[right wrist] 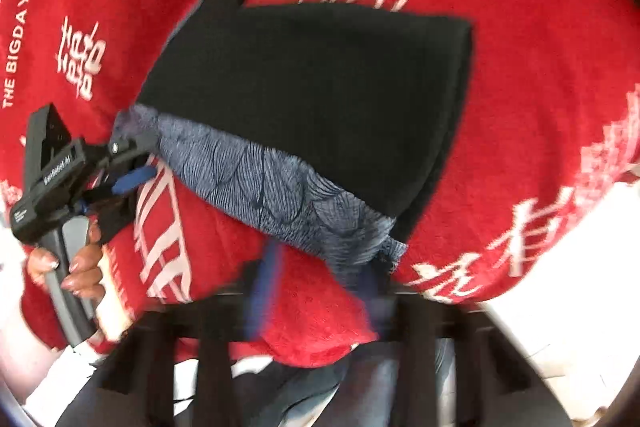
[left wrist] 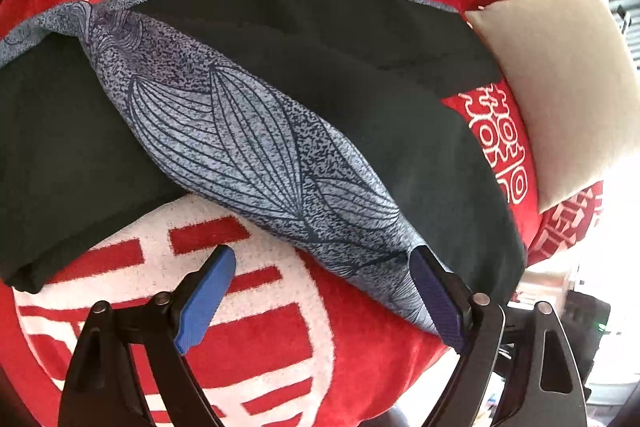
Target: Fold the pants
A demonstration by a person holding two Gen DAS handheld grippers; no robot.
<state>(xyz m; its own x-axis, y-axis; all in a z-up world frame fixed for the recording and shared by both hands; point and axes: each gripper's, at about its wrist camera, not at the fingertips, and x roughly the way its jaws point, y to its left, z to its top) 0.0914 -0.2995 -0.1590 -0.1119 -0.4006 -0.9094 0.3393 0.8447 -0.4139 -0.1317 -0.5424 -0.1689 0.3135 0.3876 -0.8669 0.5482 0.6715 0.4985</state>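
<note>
The pants (left wrist: 340,67) are dark green-black with a blue-grey leaf-print waistband (left wrist: 248,143), lying on a red blanket (left wrist: 260,347). My left gripper (left wrist: 324,299) is open, jaws wide apart, its right blue pad (left wrist: 436,299) touching the waistband's near end. In the right wrist view the pants (right wrist: 320,87) lie folded with the waistband (right wrist: 272,195) along the near edge. My right gripper (right wrist: 320,291) is blurred by motion at the waistband's right end; its jaws look apart. The left gripper (right wrist: 132,163) shows at the waistband's left end.
A beige cushion (left wrist: 560,83) lies on the bed to the right of the pants. The red blanket (right wrist: 520,107) has white characters and drops off at its near edge. A hand (right wrist: 76,267) holds the left gripper's handle.
</note>
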